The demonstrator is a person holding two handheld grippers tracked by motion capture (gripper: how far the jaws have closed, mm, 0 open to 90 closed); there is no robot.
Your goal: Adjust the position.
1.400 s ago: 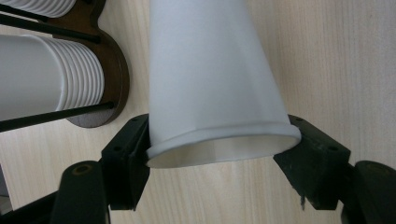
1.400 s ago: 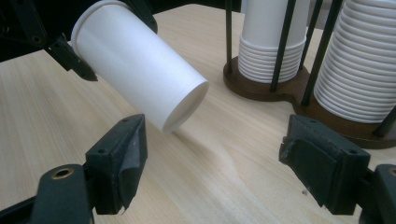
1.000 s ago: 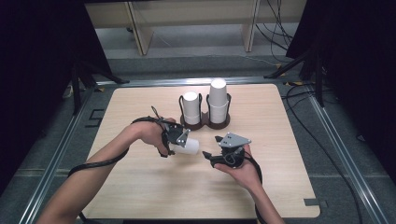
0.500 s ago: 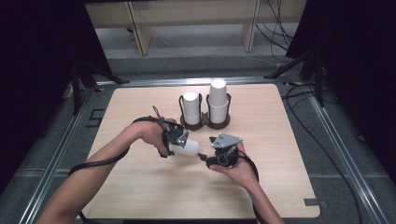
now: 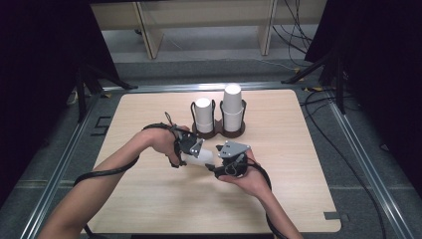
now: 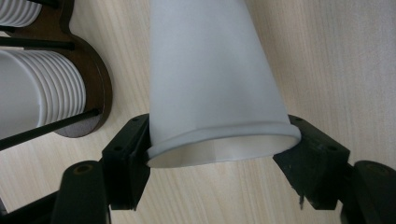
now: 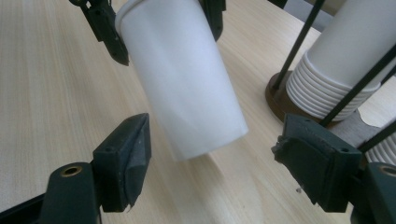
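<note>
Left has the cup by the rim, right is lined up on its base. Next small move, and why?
Probably ease the right gripper forward a little, then finish closing. Its jaws have just been closing, yet in the right gripper view both pads still stand clear of the paper cup, whose closed end hangs just ahead of them. The left gripper clamps the rim, so the cup is steady.

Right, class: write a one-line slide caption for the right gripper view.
Right tongs open around the base of a white paper cup held at its rim by the left tongs.
</note>
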